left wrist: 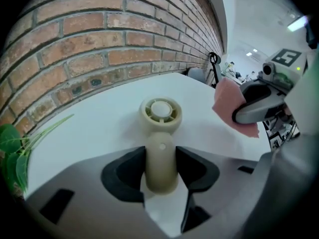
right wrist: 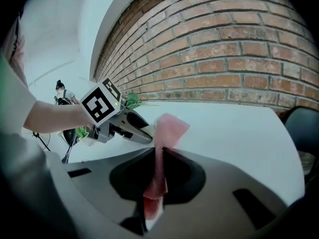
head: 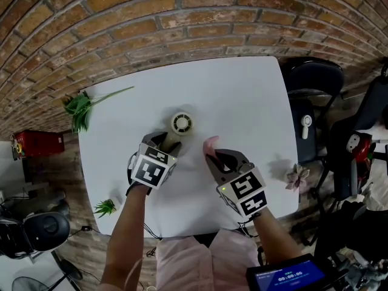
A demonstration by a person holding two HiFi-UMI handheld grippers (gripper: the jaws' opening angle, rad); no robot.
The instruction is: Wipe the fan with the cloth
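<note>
A small cream hand-held fan point(head: 181, 124) lies on the white table point(head: 242, 96), its round head pointing away from me. My left gripper point(head: 165, 139) is shut on the fan's handle; in the left gripper view the handle point(left wrist: 160, 163) sits between both pads, touching each, with the round head point(left wrist: 160, 113) beyond them. My right gripper point(head: 212, 156) is shut on a pink cloth point(head: 210, 143), just right of the fan. The cloth point(right wrist: 167, 128) stands up out of the closed jaws in the right gripper view, where the left gripper point(right wrist: 134, 128) shows close behind it.
A leafy green sprig point(head: 82, 108) lies at the table's left edge, and a small green plant point(head: 106, 208) at its near left corner. A pale succulent point(head: 298, 177) sits by the right edge. A black chair point(head: 312, 83) stands to the right; a brick wall lies beyond.
</note>
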